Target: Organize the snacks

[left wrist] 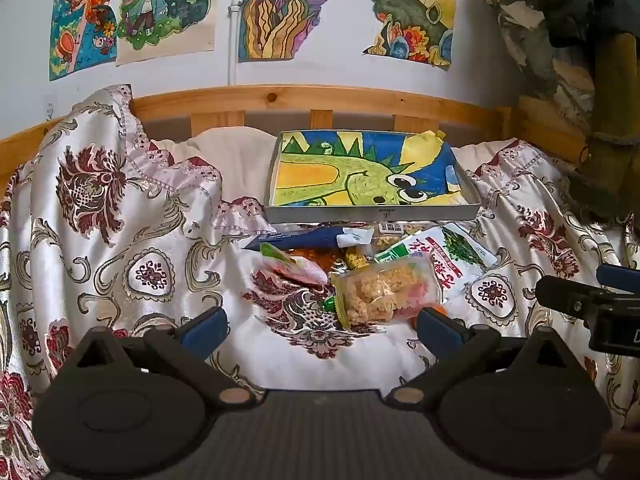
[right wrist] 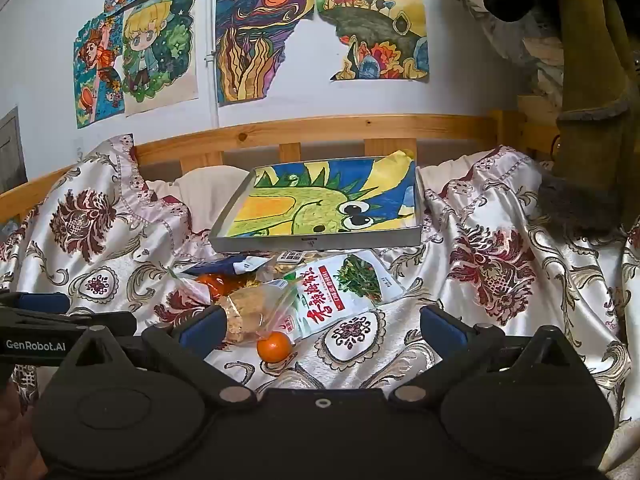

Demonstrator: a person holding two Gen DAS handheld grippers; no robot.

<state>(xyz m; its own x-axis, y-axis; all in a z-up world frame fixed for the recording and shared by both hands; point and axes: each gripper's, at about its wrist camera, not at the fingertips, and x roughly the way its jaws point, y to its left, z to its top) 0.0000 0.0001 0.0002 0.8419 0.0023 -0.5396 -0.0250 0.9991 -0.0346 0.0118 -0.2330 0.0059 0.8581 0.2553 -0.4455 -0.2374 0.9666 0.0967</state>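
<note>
A pile of snacks lies on a patterned bedspread (left wrist: pixel 120 240) in front of a shallow grey tray (left wrist: pixel 372 213) lined with a dragon drawing. A clear bag of crumbly pieces (left wrist: pixel 386 290) sits nearest, beside a white packet with red lettering (left wrist: pixel 444 258), a pink packet (left wrist: pixel 296 266) and a dark blue packet (left wrist: pixel 296 238). A small orange (right wrist: pixel 274 346) rests by the clear bag (right wrist: pixel 256 312) and the white packet (right wrist: pixel 340 296). My left gripper (left wrist: pixel 320 330) is open, just short of the pile. My right gripper (right wrist: pixel 320 328) is open too, the orange lying between its fingers, untouched.
A wooden bed rail (left wrist: pixel 320 98) runs behind the tray (right wrist: pixel 316 242), with drawings (left wrist: pixel 132 12) taped to the wall above. A pale pillow (left wrist: pixel 232 160) sits behind the bedspread's raised folds at left. The other gripper (left wrist: pixel 592 304) shows at the right edge.
</note>
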